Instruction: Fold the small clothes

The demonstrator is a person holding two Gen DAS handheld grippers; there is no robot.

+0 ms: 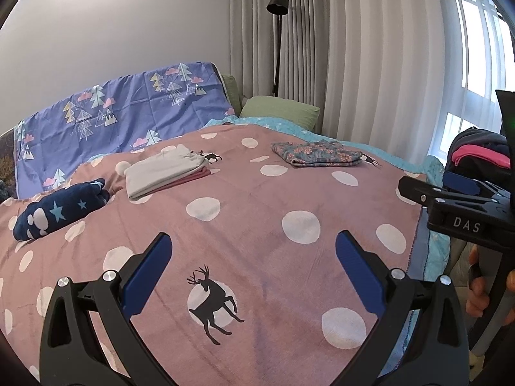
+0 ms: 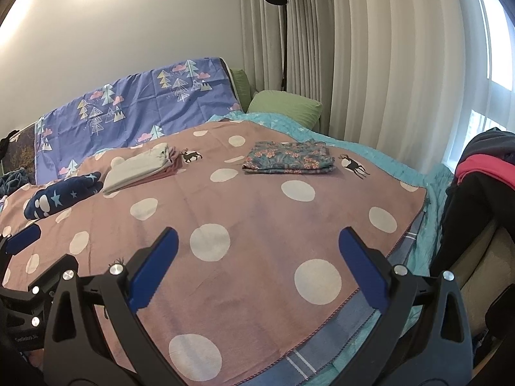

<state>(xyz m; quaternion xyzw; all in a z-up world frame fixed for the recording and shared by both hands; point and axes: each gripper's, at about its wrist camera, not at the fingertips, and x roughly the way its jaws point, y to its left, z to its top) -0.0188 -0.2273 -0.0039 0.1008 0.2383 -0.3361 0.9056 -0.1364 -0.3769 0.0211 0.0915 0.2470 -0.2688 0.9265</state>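
Three folded pieces lie on the pink dotted blanket [image 1: 257, 199] [image 2: 257, 212]: a floral garment [image 1: 317, 154] [image 2: 288, 157] at the far right, a grey-and-pink stack [image 1: 164, 172] [image 2: 140, 167] in the middle, and a navy starred bundle [image 1: 59, 210] [image 2: 62, 194] at the left. My left gripper [image 1: 254, 247] hovers open over the near blanket, holding nothing. My right gripper [image 2: 257, 241] is also open and empty above the blanket's near right part. In the left wrist view the right gripper's body [image 1: 457, 206] shows at the right edge, held by a hand [image 1: 479, 292].
A pile of dark and pink clothes [image 1: 479, 151] [image 2: 486, 167] sits off the bed's right side. Purple tree-print sheet [image 1: 106, 115] covers the headboard, a green pillow [image 2: 286, 104] lies behind. A black floor lamp [image 1: 277, 3] stands by the curtains. The blanket's right edge [image 2: 415, 222] drops off.
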